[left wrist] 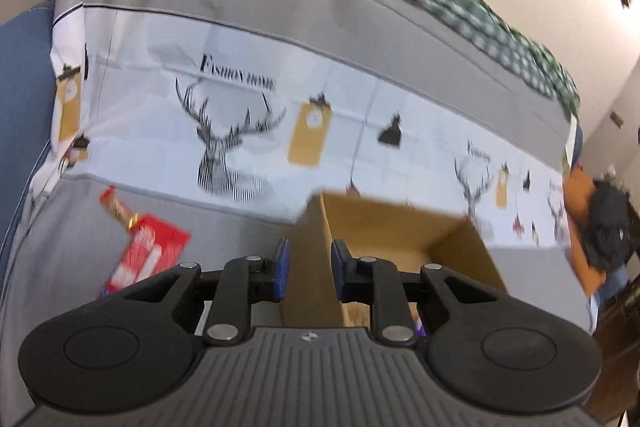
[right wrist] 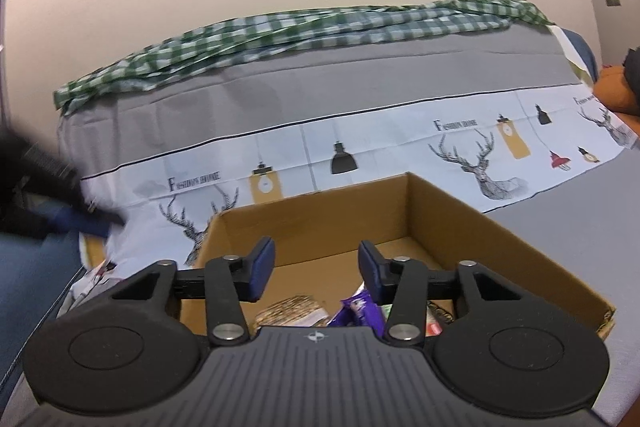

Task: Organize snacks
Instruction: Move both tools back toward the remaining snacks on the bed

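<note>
The cardboard box (right wrist: 460,223) sat on the grey bedcover (right wrist: 580,211), snack packets (right wrist: 360,307) lying in its near end. The right gripper (right wrist: 316,267) hung over that end, jaws wide apart and empty. The left gripper (left wrist: 308,267) hovered at the box's left wall, jaws parted, holding nothing. Left of the box lay a red snack pack (left wrist: 148,255)
</note>
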A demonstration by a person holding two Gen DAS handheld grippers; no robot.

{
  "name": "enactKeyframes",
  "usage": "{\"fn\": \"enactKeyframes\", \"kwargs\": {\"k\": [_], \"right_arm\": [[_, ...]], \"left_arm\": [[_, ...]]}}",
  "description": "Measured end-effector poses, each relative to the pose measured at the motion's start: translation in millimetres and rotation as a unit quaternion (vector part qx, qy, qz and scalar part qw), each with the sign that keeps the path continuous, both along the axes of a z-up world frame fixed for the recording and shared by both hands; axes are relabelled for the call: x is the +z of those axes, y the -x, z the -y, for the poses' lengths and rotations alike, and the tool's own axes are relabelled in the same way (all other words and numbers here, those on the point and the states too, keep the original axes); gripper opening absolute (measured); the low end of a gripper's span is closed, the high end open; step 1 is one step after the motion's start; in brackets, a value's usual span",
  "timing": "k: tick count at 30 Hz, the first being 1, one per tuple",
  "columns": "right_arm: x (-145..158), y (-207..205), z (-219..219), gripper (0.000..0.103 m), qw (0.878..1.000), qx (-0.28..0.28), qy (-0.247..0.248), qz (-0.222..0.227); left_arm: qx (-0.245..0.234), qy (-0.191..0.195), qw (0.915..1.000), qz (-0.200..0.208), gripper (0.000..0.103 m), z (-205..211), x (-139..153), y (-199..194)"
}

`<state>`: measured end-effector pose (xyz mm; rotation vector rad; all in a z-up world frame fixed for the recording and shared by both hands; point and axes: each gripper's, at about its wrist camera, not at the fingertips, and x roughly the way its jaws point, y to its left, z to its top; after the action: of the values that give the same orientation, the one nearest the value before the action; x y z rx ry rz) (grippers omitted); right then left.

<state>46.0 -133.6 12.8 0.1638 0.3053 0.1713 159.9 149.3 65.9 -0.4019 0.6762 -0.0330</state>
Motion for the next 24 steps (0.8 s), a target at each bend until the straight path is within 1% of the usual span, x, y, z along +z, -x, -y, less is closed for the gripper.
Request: {"fn": "enactKeyframes", "kwargs": {"k": [2, 4, 5, 6, 8, 9, 14, 16, 19, 22, 24], "right_arm": [[-0.2, 2.9, -5.7, 0.035, 1.000, 0.013, 0.006, 0.006], [-0.2, 6.4, -11.1, 0.031, 0.999, 0.025, 0.014, 0.013], [-0.4, 7.7, -13.8, 0.028, 0.999, 0.033, 0.016, 0.016], [-0.6, 8.5, -16.3, 0.027, 0.999, 0.041, 0.017, 0.016], [-0.7, 9.8, -21.8, 0.027, 0.998, 0.053, 0.023, 0.018], [-0.5, 9.9, -24.6, 0.027, 0.998, 0.059, 0.027, 0.020], [4.0, 6.5, -43.4, 0.027, 0.996, 0.082, 0.040, 0.014], [8.9, 2.1, -54.0, 0.028, 0.994, 0.099, 0.041, 0.001], [16.1, -7.7, -77.0, 0.028, 0.991, 0.123, 0.047, -0.029], [20.4, -22.9, -104.0, 0.028, 0.989, 0.133, 0.023, -0.058], [21.0, -32.2, -126.3, 0.028, 0.988, 0.140, 0.007, -0.067]], "left_arm": [[-0.003, -0.010, 0.9999, 0.006, 0.025, -10.0, -3.9, -13.0], [0.004, -0.016, 0.9998, 0.015, 0.025, -22.5, -17.5, -17.0], [0.009, -0.012, 0.9998, 0.010, 0.025, -27.6, -27.3, -18.9], [0.011, -0.008, 0.9999, -0.008, 0.025, -33.4, -38.9, -23.7], [0.022, -0.007, 0.9988, -0.044, 0.025, -45.2, -52.2, -34.5], [0.029, -0.003, 0.9984, -0.049, 0.025, -52.1, -53.6, -37.6], [0.040, 0.042, 0.9970, -0.052, 0.025, -90.5, -51.4, -43.1], [0.046, 0.051, 0.9958, -0.061, 0.025, -103.3, -51.9, -43.4], [0.064, 0.064, 0.9941, -0.059, 0.025, -122.1, -50.1, -36.9], [0.090, 0.074, 0.9913, -0.061, 0.025, -146.6, -49.4, -31.2], [0.106, 0.084, 0.9886, -0.066, 0.025, -161.5, -51.8, -27.8]]}}
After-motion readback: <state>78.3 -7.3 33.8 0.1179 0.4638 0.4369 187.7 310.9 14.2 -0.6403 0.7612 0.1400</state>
